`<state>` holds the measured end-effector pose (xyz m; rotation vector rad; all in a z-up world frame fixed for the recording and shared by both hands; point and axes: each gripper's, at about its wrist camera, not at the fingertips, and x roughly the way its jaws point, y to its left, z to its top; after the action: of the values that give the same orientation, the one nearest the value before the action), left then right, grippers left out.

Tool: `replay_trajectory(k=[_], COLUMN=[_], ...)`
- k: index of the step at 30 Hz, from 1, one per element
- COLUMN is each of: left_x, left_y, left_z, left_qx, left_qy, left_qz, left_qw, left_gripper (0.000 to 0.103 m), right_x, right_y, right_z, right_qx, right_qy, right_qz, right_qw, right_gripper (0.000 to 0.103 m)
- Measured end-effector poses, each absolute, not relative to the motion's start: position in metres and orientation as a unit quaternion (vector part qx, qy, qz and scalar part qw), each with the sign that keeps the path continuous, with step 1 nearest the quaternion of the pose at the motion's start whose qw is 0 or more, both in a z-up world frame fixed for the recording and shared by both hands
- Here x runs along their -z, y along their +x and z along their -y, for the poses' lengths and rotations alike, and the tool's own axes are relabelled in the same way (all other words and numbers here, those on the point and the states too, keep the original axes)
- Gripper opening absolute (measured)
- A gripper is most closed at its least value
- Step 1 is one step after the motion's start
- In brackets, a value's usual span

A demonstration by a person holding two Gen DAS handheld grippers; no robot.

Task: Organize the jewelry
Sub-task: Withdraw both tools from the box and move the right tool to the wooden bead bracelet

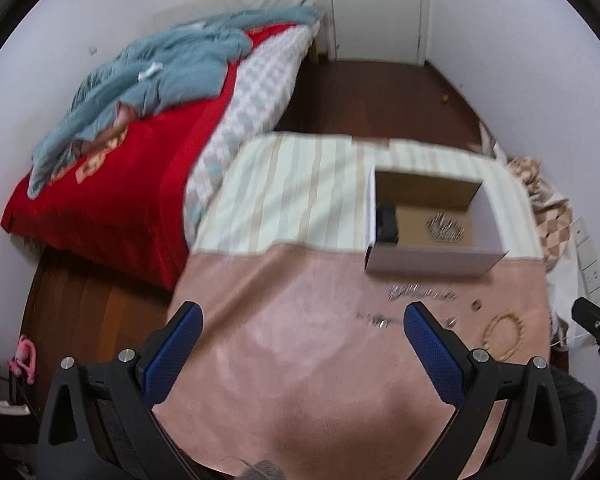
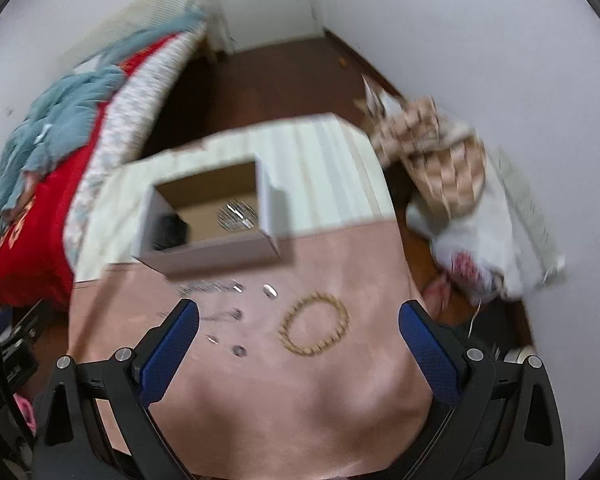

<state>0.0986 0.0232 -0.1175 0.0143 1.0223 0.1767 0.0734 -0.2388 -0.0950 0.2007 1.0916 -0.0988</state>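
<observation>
Pink cloth covers the tabletop [image 2: 300, 400], bare near its front edge. Both grippers' fingers [image 1: 180, 344] [image 2: 424, 344] spread wide, empty; beaded bracelet [image 2: 314, 330] lies before the box [image 2: 212, 256].

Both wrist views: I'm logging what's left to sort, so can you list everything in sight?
Beaded bracelet: one, tan, on the pink cloth near its right side.
Small silver pieces: several, blurred, exact count unclear, scattered on the cloth in front of the box.
Box: one, white outside, brown inside, open, at the cloth's far edge.
Silver jewelry: one shiny cluster, inside the box.
Dark item: one, black, in the box's left corner.
Pink cloth: one, covering the near surface.
Striped cloth: one, pale, beyond it.
Bed: one, red cover, blue blanket, at left.
Left gripper: open, empty.
Right gripper: open, empty.
</observation>
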Motion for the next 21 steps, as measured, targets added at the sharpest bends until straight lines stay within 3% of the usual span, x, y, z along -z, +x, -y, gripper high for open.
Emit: replay_trajectory(k=[8,16,19,21], left_x=[0.191,0.222,0.226,0.229], left_y=[0.107,0.108,0.107,0.107], left_z=[-0.011,-0.007,0.002,0.012], left_qx=[-0.091,-0.083,-0.068,-0.053], left_qy=[0.016,0.024,0.017,0.013], left_qz=[-0.540,-0.567,-0.572,-0.576], left_qw=[0.837,0.819,0.817,0.816], left_gripper=[0.103,0.103,0.102,0.102], right_x=[0.206,0.249,0.249,0.247], right_y=[0.087,0.097,0.099,0.098], right_z=[0.274,0.274,0.271,0.269], right_qx=[0.076,0.099,0.112,0.108], right_qy=[0.119,0.107,0.081,0.070], right_qz=[-0.584,-0.592,-0.586,-0.579], right_qw=[0.799,0.792,0.799,0.805], right_gripper=[0.100,0.072,0.051,0.025])
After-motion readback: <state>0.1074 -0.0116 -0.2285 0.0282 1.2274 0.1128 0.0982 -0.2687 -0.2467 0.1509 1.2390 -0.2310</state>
